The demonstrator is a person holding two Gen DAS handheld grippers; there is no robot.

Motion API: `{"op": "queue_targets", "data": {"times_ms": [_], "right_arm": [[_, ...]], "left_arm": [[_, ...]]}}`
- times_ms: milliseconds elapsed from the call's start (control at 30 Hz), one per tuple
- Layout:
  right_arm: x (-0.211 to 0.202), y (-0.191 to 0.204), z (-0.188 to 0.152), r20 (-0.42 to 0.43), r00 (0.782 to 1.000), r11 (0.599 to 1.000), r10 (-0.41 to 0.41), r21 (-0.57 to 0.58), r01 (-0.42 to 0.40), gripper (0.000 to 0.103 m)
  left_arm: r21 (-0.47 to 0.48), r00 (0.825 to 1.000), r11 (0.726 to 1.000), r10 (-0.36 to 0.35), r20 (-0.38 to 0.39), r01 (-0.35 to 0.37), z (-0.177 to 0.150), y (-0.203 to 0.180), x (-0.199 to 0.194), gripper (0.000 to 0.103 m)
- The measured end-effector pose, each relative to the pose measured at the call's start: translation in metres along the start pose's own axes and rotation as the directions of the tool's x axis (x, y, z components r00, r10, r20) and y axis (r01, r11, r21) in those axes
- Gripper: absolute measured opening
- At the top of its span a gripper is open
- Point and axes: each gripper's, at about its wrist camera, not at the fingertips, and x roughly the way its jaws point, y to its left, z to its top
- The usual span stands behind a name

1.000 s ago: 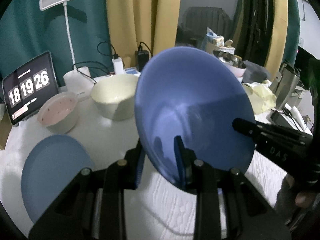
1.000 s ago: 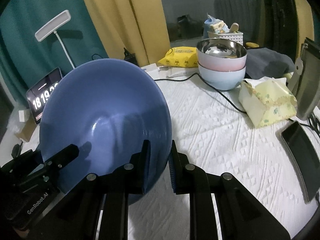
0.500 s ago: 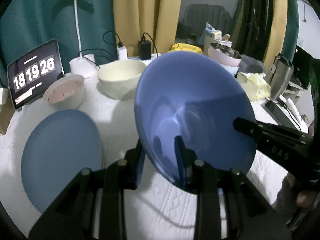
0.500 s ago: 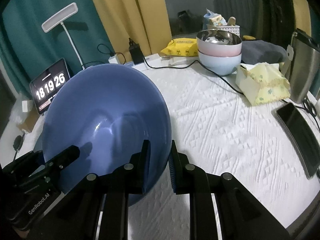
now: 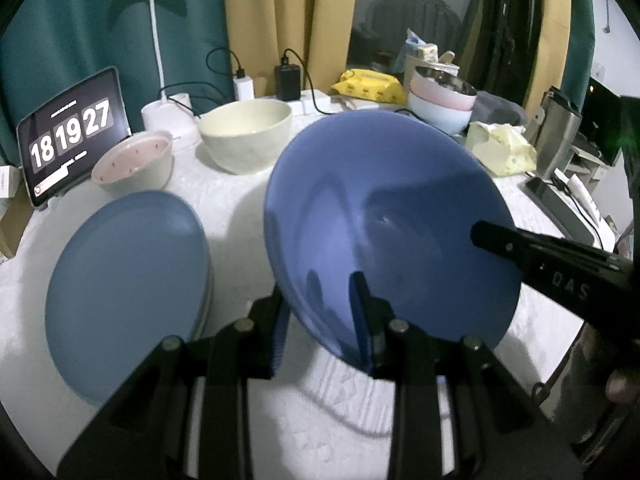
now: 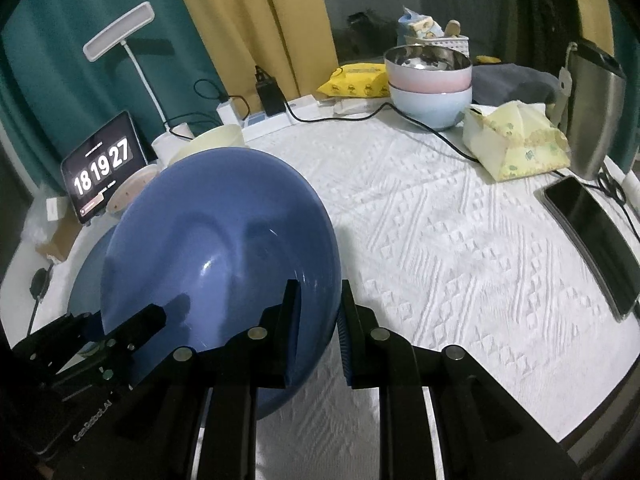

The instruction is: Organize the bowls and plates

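One blue bowl [image 5: 392, 232] is gripped at opposite rims by two hand-held grippers, left [image 5: 320, 320] and right [image 6: 318, 328]; one blue plate [image 5: 124, 288] lies beside it.

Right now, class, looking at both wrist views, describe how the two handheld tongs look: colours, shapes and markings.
Both tongs are matte black with angular, strut-like arms joined by round silver pins. The left tongs and the right tongs each carry blue ribbed pads on their fingertips. Pale lettering shows on each body as seen from the other camera; it reads unclearly. No sleeves show.
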Motion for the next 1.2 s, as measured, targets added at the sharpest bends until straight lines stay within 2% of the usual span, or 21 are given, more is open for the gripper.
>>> {"op": "queue_targets", "data": {"times_ms": [500,667,833,1200], "right_arm": [[-0.013,0.011,0.018,0.049,0.999,0.999,-0.007,-0.036,0.008,0.019],[-0.016,0.015,0.024,0.065,0.998,0.999,-0.012,-0.051,0.015,0.019],[-0.018,0.019,0.031,0.075,0.997,0.998,-0.015,-0.062,0.019,0.019],[-0.024,0.030,0.058,0.119,0.993,0.995,-0.012,-0.095,0.023,0.019]], "left_arm": [[-0.022,1.000,1.000,0.013,0.025,-0.012,0.009,0.014,-0.014,0.034],[-0.032,0.999,0.999,0.020,0.049,-0.018,0.013,0.021,-0.020,0.037],[-0.045,0.997,0.999,0.022,0.076,-0.019,0.019,0.027,-0.026,0.045],[-0.068,0.989,0.996,0.063,0.136,-0.054,0.044,0.050,-0.036,0.045]]}}
